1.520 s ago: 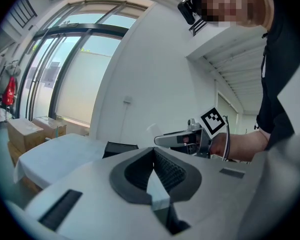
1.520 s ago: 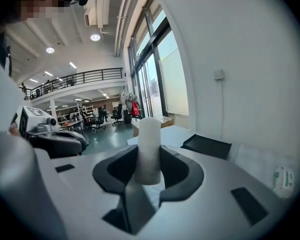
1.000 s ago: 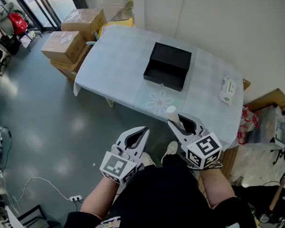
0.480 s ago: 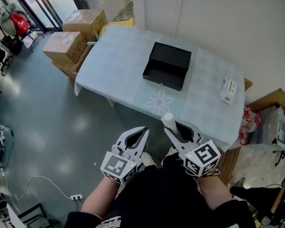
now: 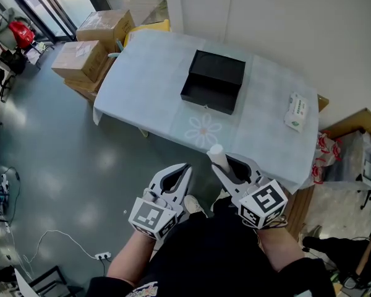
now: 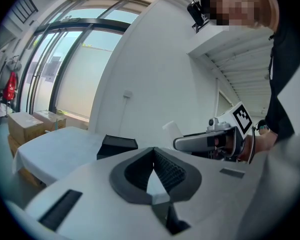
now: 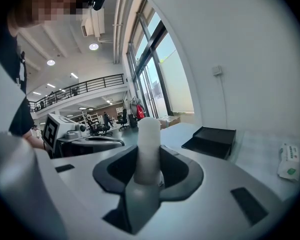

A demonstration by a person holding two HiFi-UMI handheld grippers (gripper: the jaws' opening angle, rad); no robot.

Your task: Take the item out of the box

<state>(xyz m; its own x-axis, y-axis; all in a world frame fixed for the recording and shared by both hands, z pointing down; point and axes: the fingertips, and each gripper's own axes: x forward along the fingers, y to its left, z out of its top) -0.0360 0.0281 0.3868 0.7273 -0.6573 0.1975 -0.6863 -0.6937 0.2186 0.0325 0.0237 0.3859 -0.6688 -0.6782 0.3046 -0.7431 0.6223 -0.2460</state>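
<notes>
Snugly, right fingers (image 7: 183, 172) around white cylinder (image 7: 149, 146)

Box (image 5: 213, 82), top centre of frame: matte black inside and out. Tablecloth (image 5: 145, 85): pale blue-white, with 1 faint white daisy print near its lower edge. Cylinder (image 5: 217, 153), lower centre: plain white. Left gripper (image 5: 182, 169) and right gripper (image 5: 230, 160): light grey shells, black ribbed pads, white cubes with black square markers. Packet (image 5: 295, 111), right: white with green print. Cartons (image 5: 77, 57), upper left: brown. Floor (image 5: 49, 166): glossy dark grey-green. Bag (image 5: 21, 34), far upper left: red.
</notes>
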